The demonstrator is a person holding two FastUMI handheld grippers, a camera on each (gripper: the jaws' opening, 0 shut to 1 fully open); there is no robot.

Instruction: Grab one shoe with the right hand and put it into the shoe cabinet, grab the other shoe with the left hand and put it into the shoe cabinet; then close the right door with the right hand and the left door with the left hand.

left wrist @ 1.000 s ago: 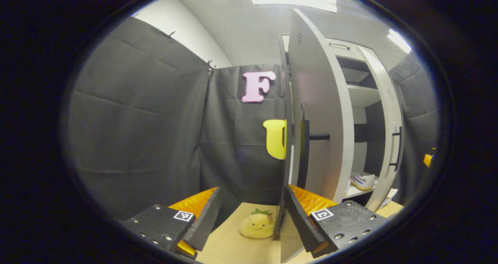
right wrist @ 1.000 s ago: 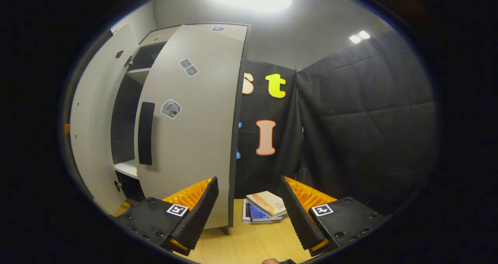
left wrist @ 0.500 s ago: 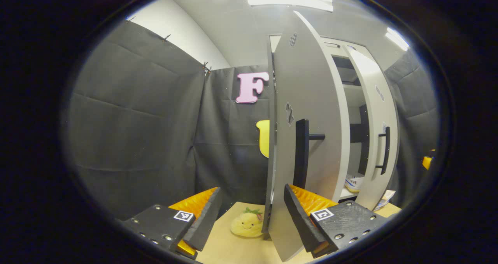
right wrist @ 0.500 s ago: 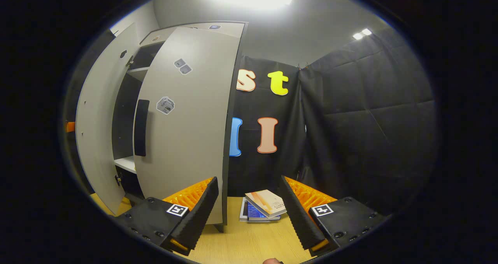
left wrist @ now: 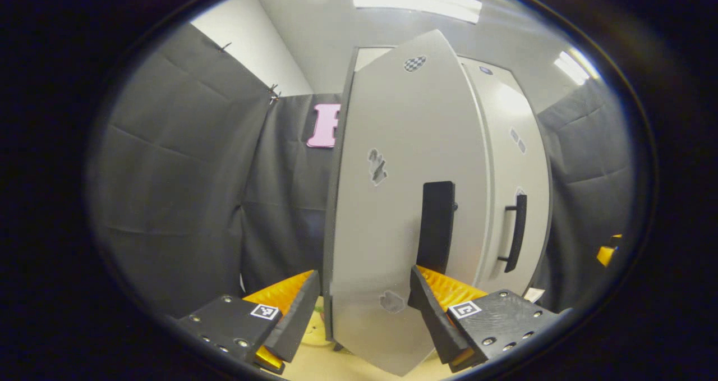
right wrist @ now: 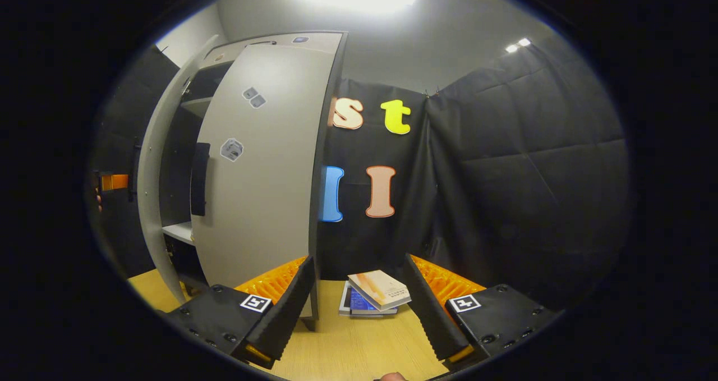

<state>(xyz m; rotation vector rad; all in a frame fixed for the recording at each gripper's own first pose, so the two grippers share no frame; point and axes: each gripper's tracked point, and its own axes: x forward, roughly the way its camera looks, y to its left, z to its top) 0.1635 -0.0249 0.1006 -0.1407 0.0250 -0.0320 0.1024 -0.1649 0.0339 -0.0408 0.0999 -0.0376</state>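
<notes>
Left gripper (left wrist: 359, 308) w/ jaws apart, nothing between pads. Straight ahead, close: left door (left wrist: 404, 212) of shoe cabinet, grey front facing gripper, lower edge between the fingers. Its black handle (left wrist: 436, 226) stands upright just above right finger (left wrist: 429, 313). Right door (left wrist: 519, 184) beyond, to the right, w/ its own black handle (left wrist: 515, 232). Light wood floor (left wrist: 314, 364) below

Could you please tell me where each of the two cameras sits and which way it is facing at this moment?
Left gripper view: rides on the left tool, facing the left door close up; its open fingers show below.
Right gripper view: rides on the right tool, facing the right door and books on the floor; its open fingers show below.
Shared: both doors of the shoe cabinet.
</notes>
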